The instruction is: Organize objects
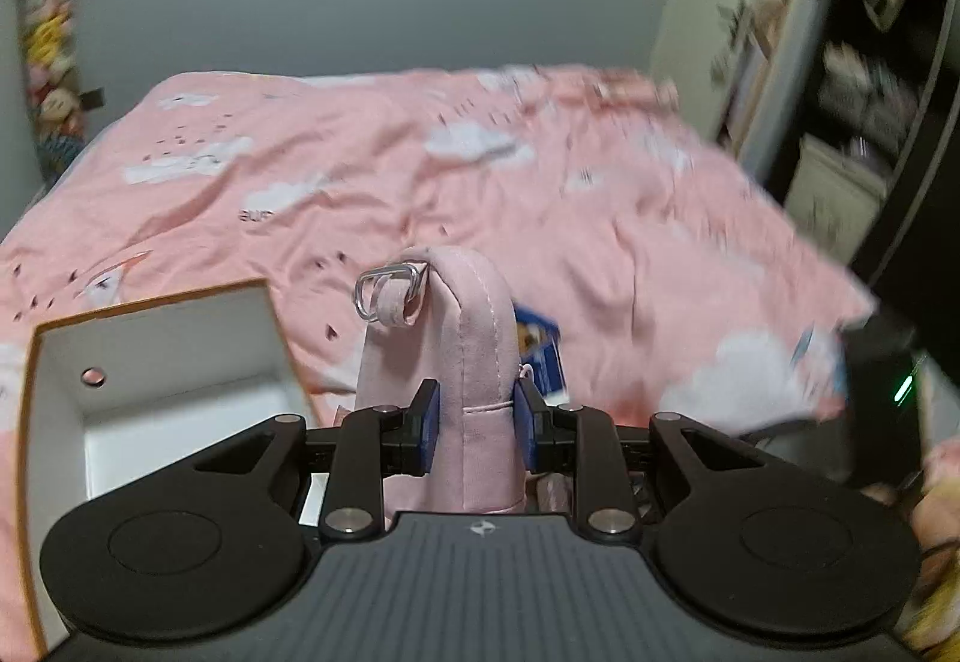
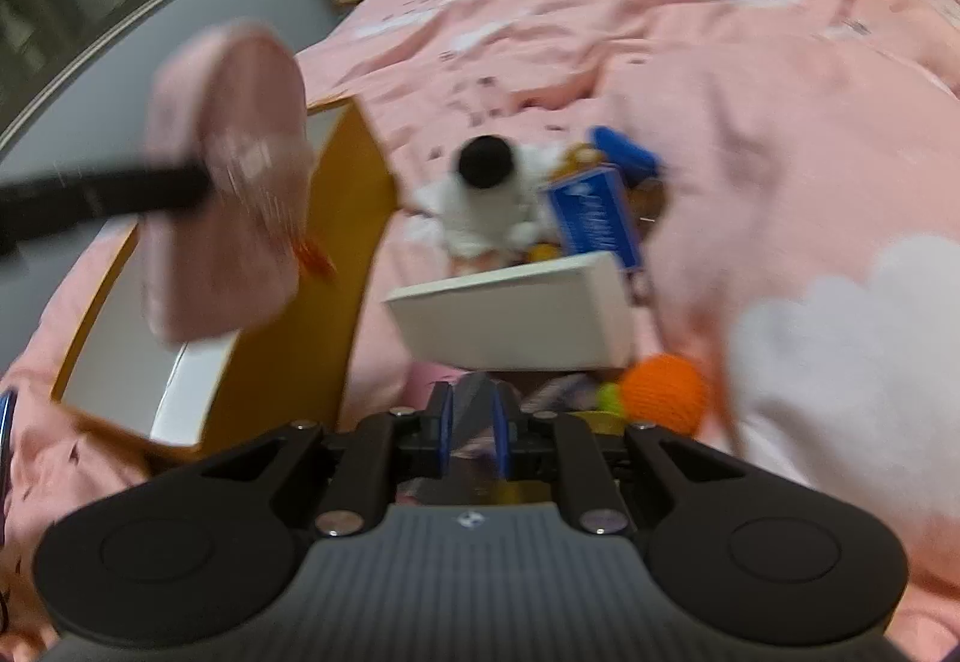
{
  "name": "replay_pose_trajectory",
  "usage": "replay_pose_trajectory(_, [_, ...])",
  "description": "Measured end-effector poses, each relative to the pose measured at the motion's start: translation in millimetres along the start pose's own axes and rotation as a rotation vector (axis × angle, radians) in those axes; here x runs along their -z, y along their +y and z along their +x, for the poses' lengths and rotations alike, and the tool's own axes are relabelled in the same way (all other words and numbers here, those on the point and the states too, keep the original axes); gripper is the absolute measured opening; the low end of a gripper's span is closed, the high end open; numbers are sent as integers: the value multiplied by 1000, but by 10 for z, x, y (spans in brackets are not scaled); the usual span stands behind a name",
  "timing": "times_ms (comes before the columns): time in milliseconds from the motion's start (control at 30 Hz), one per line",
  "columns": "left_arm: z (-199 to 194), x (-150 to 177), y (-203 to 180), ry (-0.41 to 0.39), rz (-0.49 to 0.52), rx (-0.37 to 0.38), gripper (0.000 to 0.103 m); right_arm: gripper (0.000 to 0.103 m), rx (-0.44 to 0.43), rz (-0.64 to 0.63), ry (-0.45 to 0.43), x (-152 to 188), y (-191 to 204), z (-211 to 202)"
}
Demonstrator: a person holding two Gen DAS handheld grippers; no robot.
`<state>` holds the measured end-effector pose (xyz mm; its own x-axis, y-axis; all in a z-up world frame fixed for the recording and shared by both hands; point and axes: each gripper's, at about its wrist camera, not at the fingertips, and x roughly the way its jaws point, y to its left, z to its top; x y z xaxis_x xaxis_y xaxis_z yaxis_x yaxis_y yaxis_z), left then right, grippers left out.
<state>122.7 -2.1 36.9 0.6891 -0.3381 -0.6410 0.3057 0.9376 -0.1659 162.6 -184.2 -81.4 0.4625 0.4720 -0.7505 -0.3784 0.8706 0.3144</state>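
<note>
While left gripper (image 1: 477,425) clamps pink pouch (image 1: 468,362), long axis upright, open box (image 1: 150,356) lies just left of fingers. Right gripper (image 2: 471,422): fingers narrow, contents unclear.

Pink pouch (image 1: 474,362): its lower end is hiding from us behind the left gripper's (image 1: 476,425) body.
Orange-edged box (image 1: 150,398): left of the fingers, the picture's edge is cutting it off.
Right gripper (image 2: 471,425): we are failing to tell whether its pads are pinching the blurred grey thing between them.
White plush (image 2: 480,206): ahead of the fingers, blur is smearing it.
</note>
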Motion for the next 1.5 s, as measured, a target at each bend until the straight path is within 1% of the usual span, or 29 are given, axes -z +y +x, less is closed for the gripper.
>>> replay_pose_trajectory(100, [-179,-49,198,-3,-83,-25,29,17,-48,-62,46,-15,181,81])
replay_pose_trajectory(167, [-235,-19,341,15,-128,-58,29,18,-74,-100,85,-20,330,187])
replay_pose_trajectory(200, [-259,11,427,29,-153,-75,29,22,-72,-128,104,-23,406,253])
replay_pose_trajectory(233, [-288,52,507,41,-177,-88,29,27,-60,-160,126,-21,485,334])
replay_pose_trajectory(300, [-313,154,654,63,-224,-118,29,26,-39,-230,173,-9,626,520])
replay_pose_trajectory(367, [-340,267,777,81,-261,-129,29,27,-5,-274,220,-14,675,683])
replay_pose_trajectory(400, [-344,311,823,85,-275,-124,29,31,12,-301,243,-20,705,770])
replay_pose_trajectory(433, [-334,350,872,90,-290,-117,29,38,22,-320,263,-29,713,829])
replay_pose_trajectory(467, [-317,389,926,97,-308,-110,29,41,33,-335,285,-37,730,891])
replay_pose_trajectory(567, [-280,502,1054,109,-343,-108,29,42,53,-367,333,-63,798,1051])
replay_pose_trajectory(733, [-237,597,1184,121,-379,-75,29,44,153,-449,393,-61,895,1332])
replay_pose_trajectory(833, [-193,640,1248,134,-394,-68,29,48,180,-478,420,-62,902,1419])
replay_pose_trajectory(933, [-142,674,1299,144,-409,-55,29,49,195,-495,443,-61,902,1489])
replay_pose_trajectory(1100, [-76,720,1345,165,-425,-45,29,53,198,-540,456,-16,907,1498])
replay_pose_trajectory(1167, [-75,737,1348,171,-426,-46,29,60,194,-556,467,-8,908,1436])
replay_pose_trajectory(1233, [-68,745,1352,176,-430,-46,29,70,198,-576,475,19,886,1398])
replay_pose_trajectory(1333, [-34,756,1341,187,-430,-43,29,77,233,-594,463,65,852,1430])
replay_pose_trajectory(1400, [-23,765,1327,193,-426,-40,30,79,255,-620,455,102,859,1458])
replay_pose_trajectory(1467, [-37,770,1322,196,-424,-41,30,76,263,-626,442,112,850,1432])
replay_pose_trajectory(1500, [-51,773,1318,194,-421,-43,30,67,253,-614,438,92,839,1392])
